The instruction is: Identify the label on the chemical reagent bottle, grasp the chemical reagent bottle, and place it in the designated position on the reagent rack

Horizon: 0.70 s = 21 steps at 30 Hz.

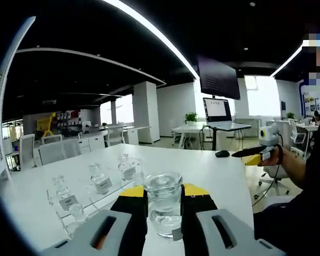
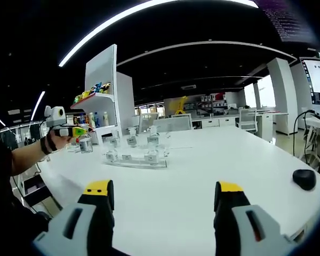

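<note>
So in the left gripper view the left gripper (image 1: 165, 213) has its black, yellow-tipped jaws clamped on a small clear glass reagent bottle with a round glass stopper (image 1: 164, 205), gripping it on both sides just above the white desk (image 1: 213, 170); there's some clear liquid in the bottom of the bottle; can't read any label on it from here. Just past it to the left sits the clear acrylic reagent rack (image 1: 90, 194) with a few more little labelled glass bottles (image 1: 100, 178) standing in it; a black computer mouse (image 1: 222, 153) lies further back on the desk. The other gripper pokes in from the right, held in a person's hand (image 1: 280, 158).

In the right gripper view the right gripper (image 2: 164, 198) has its jaws wide apart, holding nothing, over bare desk; the rack is well ahead of it, mid-desk; left of the rack the left gripper is up off the desk with the bottle in it; further back stands a white shelf unit with colourful bottles (image 2: 98, 88).
</note>
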{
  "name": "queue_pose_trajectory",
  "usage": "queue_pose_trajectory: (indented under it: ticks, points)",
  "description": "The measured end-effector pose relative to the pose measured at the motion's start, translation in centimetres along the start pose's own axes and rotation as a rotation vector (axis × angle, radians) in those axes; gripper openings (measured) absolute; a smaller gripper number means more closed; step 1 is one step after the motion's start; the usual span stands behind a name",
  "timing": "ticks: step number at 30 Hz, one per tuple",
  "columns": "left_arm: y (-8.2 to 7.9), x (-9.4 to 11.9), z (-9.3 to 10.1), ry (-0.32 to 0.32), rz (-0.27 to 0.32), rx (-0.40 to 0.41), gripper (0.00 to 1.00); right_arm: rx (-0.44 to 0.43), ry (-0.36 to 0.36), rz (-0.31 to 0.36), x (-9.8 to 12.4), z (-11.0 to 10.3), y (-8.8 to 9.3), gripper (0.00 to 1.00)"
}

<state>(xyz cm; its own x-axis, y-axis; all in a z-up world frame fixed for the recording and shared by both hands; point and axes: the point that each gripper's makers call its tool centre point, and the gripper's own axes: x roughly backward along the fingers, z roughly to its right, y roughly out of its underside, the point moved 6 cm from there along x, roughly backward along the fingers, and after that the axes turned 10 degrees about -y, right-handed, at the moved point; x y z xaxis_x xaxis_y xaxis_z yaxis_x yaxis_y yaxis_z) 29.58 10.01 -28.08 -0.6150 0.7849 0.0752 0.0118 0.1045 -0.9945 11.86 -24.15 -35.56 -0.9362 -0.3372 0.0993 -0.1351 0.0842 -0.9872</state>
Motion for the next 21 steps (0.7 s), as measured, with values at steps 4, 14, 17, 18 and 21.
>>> queue_pose_trajectory:
  ticks: [4, 14, 17, 18, 21]
  points:
    - [-0.1, -0.6, -0.7, -0.014, 0.004, 0.008, 0.23, 0.005, -0.004, -0.001, 0.0, -0.1, -0.1, 0.73]
    - [-0.2, -1.0, -1.1, -0.02, 0.001, 0.006, 0.23, 0.005, 0.012, 0.004, 0.3, 0.3, -0.4, 0.73]
    - [-0.4, -1.1, -1.3, -0.027, 0.004, -0.001, 0.23, 0.007, 0.005, -0.002, 0.1, 0.1, -0.3, 0.73]
    - [-0.5, -1.1, -1.4, -0.03, 0.005, -0.006, 0.23, 0.007, 0.004, -0.003, 0.1, 0.1, -0.3, 0.73]
    - [-0.8, -1.2, -1.6, -0.035, 0.007, -0.01, 0.23, 0.008, -0.003, -0.008, -0.1, -0.1, -0.1, 0.73]
